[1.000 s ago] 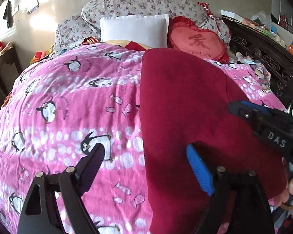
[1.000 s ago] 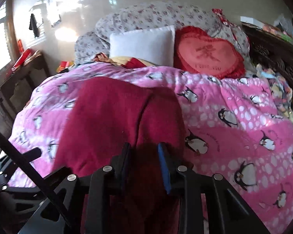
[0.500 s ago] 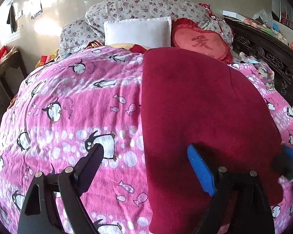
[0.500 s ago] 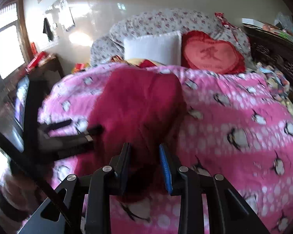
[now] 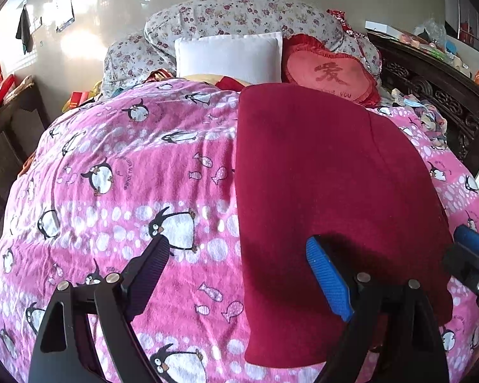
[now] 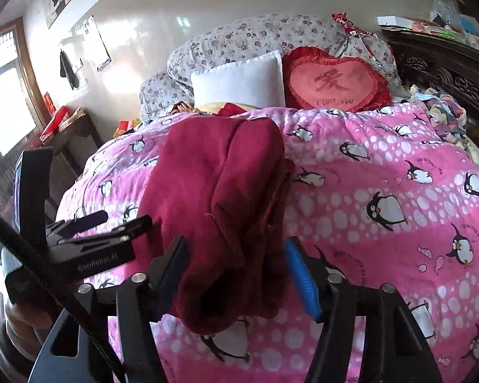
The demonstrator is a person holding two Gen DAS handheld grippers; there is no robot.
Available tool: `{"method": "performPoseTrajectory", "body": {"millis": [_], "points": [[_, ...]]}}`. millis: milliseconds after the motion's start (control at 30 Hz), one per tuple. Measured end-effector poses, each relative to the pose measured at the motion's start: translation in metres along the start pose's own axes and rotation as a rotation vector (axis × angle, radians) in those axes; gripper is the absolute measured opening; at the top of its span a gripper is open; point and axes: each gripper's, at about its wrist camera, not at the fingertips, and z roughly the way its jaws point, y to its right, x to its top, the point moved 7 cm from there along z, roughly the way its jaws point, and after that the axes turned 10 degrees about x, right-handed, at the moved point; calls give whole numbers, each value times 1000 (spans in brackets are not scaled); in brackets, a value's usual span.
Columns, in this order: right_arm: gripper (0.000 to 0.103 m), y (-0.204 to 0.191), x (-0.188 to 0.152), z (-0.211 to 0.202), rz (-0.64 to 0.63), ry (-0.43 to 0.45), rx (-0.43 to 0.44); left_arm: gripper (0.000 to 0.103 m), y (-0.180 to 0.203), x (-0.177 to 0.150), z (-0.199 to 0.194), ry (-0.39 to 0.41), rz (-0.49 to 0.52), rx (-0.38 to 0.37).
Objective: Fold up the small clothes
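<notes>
Broadly, item one: a bed (image 5: 118,166) under a pink penguin-print quilt (image 6: 383,223), with a white pillow (image 5: 228,57) and a red heart cushion (image 5: 330,75) at its head. Item two: a dark red fleece garment (image 5: 319,185), lying on the quilt. From the left wrist it reads as a smooth, flat panel with a straight left edge and a rounded far corner; from the right wrist its near end is bunched in soft folds. Item three: left tongs (image 5: 236,276), spread wide, holding nothing, one finger above the quilt, the blue one above the garment. Item four: right tongs (image 6: 236,274), opening, the garment's bunched end sitting loose between the fingers, pads not pressing.
</notes>
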Motion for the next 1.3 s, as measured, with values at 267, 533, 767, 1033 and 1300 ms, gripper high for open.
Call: {"method": "performPoseTrajectory", "body": {"millis": [267, 533, 767, 1033, 1300], "points": [[93, 14, 15, 0, 91, 40, 2, 90, -13, 1, -8, -8, -65, -108], [101, 46, 20, 34, 215, 4, 65, 93, -32, 0, 20, -73, -206, -275], [102, 55, 14, 79, 292, -50, 190, 97, -9, -1, 52, -131, -226, -401], [65, 40, 16, 84, 201, -27, 196, 52, 10, 4, 43, -120, -188, -542], [57, -14, 14, 30, 157, -8, 288, 43, -15, 2, -40, -78, -91, -493]]}}
